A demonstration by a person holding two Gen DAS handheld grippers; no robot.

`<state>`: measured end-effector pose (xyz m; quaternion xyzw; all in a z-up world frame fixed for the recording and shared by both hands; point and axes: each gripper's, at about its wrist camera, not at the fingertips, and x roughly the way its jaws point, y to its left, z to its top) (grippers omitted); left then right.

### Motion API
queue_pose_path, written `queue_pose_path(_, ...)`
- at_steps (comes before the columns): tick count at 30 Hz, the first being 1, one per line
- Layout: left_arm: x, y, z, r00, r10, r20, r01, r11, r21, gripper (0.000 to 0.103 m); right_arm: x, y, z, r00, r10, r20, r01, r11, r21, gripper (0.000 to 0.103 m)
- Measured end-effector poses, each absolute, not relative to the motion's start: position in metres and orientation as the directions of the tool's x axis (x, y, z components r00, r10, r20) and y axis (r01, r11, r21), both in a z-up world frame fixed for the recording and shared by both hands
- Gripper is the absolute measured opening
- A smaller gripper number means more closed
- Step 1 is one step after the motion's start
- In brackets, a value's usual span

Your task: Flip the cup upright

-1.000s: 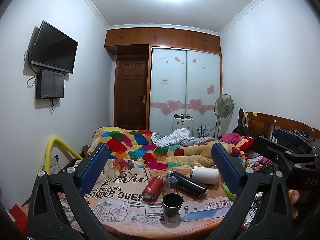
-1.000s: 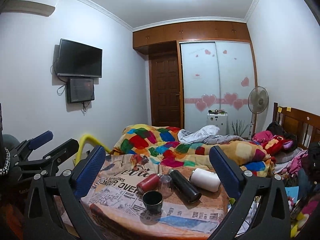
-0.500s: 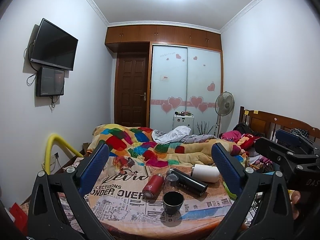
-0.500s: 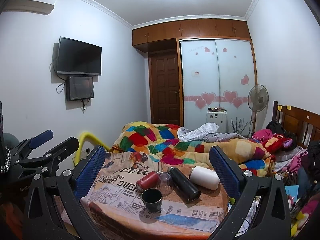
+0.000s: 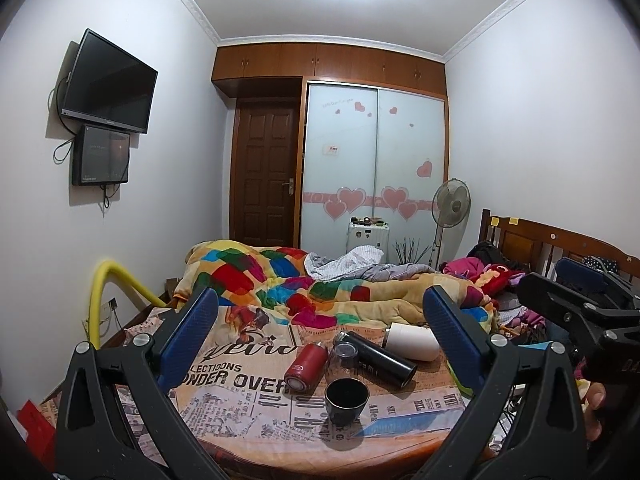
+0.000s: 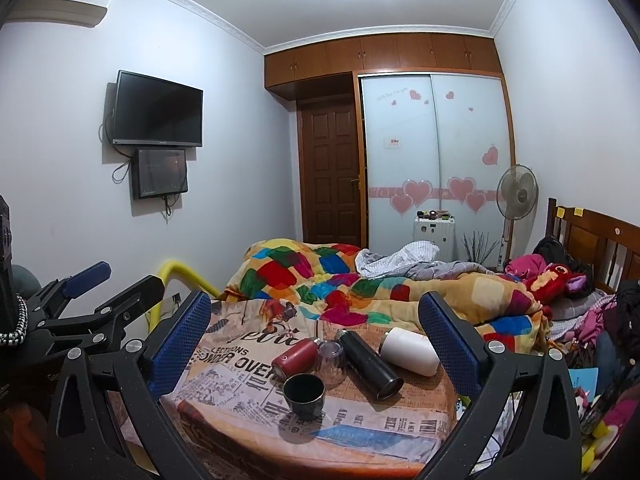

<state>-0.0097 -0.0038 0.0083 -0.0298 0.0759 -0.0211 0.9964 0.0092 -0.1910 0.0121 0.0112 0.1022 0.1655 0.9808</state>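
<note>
- Cups and flasks lie clustered on the newspaper-print cloth (image 5: 240, 376) over the table, ahead of and below both grippers.
- Only the dark cup (image 5: 346, 395) stands mouth up, nearest the front edge; it needs no turning.
- The clear cup (image 5: 345, 354), just behind it between the red flask (image 5: 305, 367) and the black flask (image 5: 378, 358), looks tipped on its side, though its glass makes the pose hard to read; I judge it the likeliest thing to flip.
- From the right wrist view the clear cup (image 6: 331, 362) seems to lie with its long axis running away from the camera, base towards the bed.
- A white flask (image 5: 412, 341) lies farther right, beside the black flask.
- The left gripper (image 5: 320, 320) hangs above the table with its jaws spread wide and nothing between them.
- The right gripper (image 6: 314, 322) is likewise wide apart and empty, well short of the cups.
- The cluster sits near the centre line in both views, slightly right for the left gripper; neither hand looks clearly nearer.
- The flasks touch or nearly touch the clear cup on both sides, so a grasp probably has to come from above.
</note>
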Motion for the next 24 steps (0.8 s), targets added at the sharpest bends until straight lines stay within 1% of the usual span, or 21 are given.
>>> queue_pose_path(24, -0.0093, -0.0005, 0.0081, 0.986, -0.065, -0.155, 0.052, 0.995, -0.089, 0.103, 0.009, -0.1906, 0.013, 0.924, 0.325, -0.2, -0.321, 0.945, 0.053, 0.103)
